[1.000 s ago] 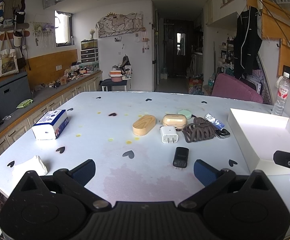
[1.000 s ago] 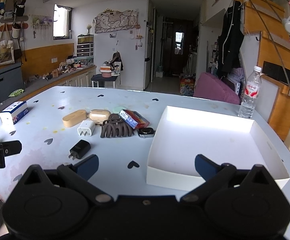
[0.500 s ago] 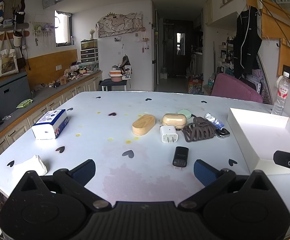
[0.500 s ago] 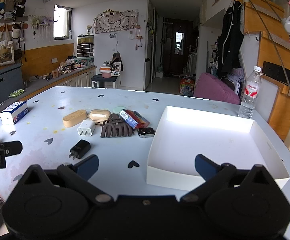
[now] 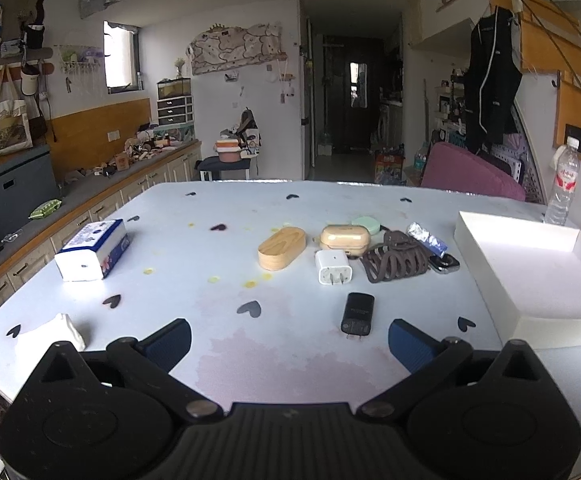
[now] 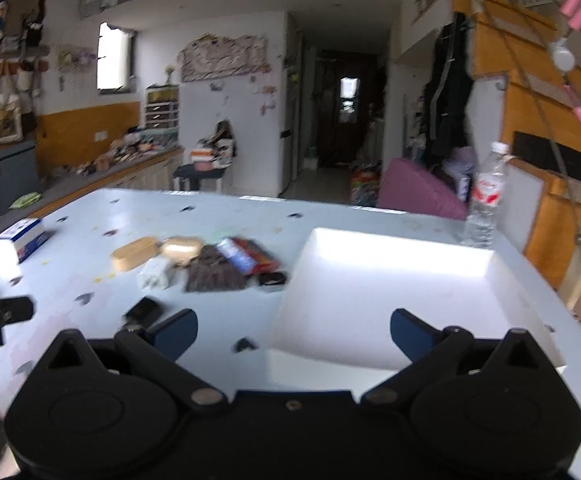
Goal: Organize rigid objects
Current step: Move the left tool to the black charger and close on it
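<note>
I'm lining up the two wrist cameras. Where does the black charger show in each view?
Left wrist: black charger lies low and right of centre, just ahead of the left gripper, nearer than the white charger.
Right wrist: black charger, blurred, lies low on the left, close to the right gripper's left fingertip.
Shared landmark: the white tray, to the right of the charger in both.

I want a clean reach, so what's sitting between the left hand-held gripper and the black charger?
Nothing: in the left wrist view only bare tabletop separates the left hand-held gripper from the black charger, which lies just ahead, toward its right finger.
</note>
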{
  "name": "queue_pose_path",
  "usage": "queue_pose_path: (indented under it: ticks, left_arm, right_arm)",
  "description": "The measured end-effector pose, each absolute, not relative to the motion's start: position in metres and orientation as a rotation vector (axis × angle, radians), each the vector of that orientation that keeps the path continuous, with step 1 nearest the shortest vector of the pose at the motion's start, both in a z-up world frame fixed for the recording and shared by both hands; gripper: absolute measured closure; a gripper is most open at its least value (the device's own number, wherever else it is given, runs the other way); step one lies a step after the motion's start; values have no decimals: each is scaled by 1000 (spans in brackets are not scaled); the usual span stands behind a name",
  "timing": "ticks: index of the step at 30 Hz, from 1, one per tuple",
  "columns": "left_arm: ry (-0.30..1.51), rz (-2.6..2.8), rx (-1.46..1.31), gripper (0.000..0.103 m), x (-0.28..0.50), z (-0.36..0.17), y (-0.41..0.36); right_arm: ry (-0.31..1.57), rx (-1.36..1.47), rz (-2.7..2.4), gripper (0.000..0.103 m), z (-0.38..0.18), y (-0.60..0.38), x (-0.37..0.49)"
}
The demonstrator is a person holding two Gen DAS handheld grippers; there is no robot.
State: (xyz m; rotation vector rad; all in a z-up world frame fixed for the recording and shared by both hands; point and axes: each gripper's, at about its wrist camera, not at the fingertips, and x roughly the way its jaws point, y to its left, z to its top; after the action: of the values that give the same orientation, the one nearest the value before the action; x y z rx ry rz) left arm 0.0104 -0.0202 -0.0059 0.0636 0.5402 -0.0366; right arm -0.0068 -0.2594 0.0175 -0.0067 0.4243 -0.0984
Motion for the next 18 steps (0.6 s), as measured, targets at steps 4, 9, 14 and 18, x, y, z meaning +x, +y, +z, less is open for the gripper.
queue_pose_path:
  ticks: [4, 9, 14, 18]
  left_arm:
    - [559, -52, 75, 0, 21, -13, -26]
    - [578, -72, 95, 0, 34, -21, -40]
    - [603, -72, 102, 0, 45, -31, -43]
    - [619, -66, 94, 0, 55, -37, -42]
  right_arm:
    - [398, 19, -227, 0, 20, -303, -3]
    - [379, 22, -358, 0, 22, -363, 5]
    - [428, 0, -422, 0, 13, -417, 23]
    - [486, 24, -471, 18, -1, -456, 37]
